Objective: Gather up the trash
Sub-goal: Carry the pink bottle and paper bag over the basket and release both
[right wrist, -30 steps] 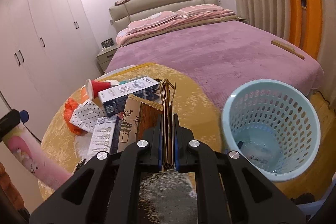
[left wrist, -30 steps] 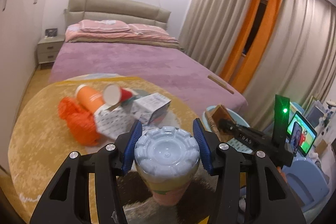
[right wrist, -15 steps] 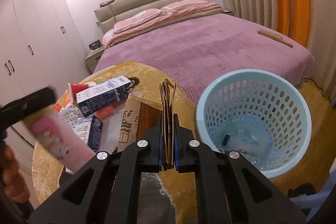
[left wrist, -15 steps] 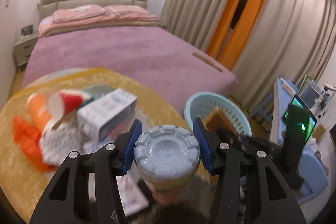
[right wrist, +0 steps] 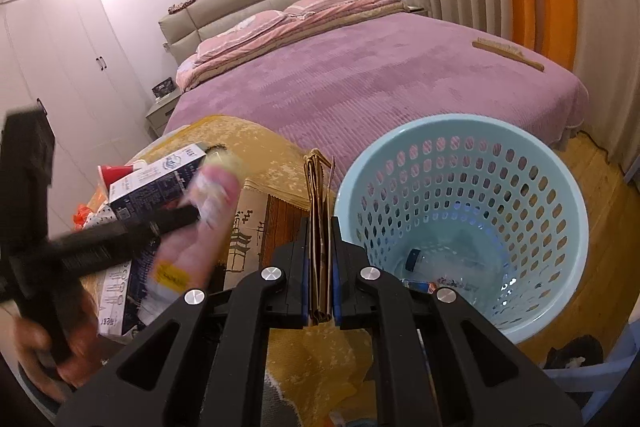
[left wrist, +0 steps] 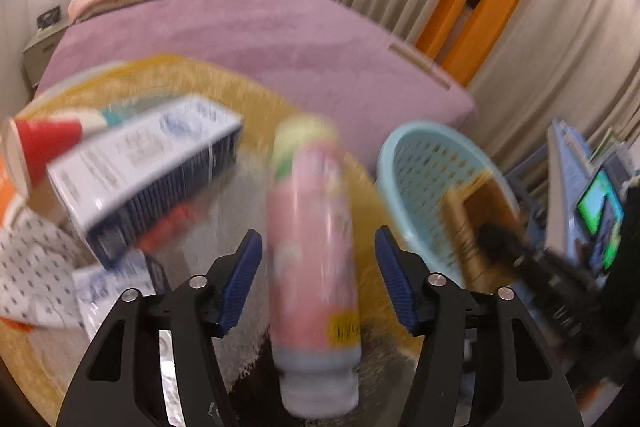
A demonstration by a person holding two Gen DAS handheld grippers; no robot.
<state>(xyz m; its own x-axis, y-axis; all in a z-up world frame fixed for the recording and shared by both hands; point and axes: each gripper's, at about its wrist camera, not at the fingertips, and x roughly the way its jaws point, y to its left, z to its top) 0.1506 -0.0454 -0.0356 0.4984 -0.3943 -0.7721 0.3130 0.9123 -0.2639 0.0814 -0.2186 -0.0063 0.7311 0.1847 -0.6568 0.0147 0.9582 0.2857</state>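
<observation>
My left gripper is open. A pink bottle with a pale cap lies blurred between its blue pads without touching them; it also shows in the right wrist view. My right gripper is shut on a folded brown paper bag, held upright just left of the light blue basket. The basket holds some trash at its bottom and also shows in the left wrist view.
On the yellow round rug lie a white and blue carton, a red paper cup, dotted paper and orange plastic. A purple bed stands behind. Curtains and a screen are to the right.
My left gripper has opened and let go of the pink bottle, which now tips forward out of the pads. Both grippers have moved toward the basket.
</observation>
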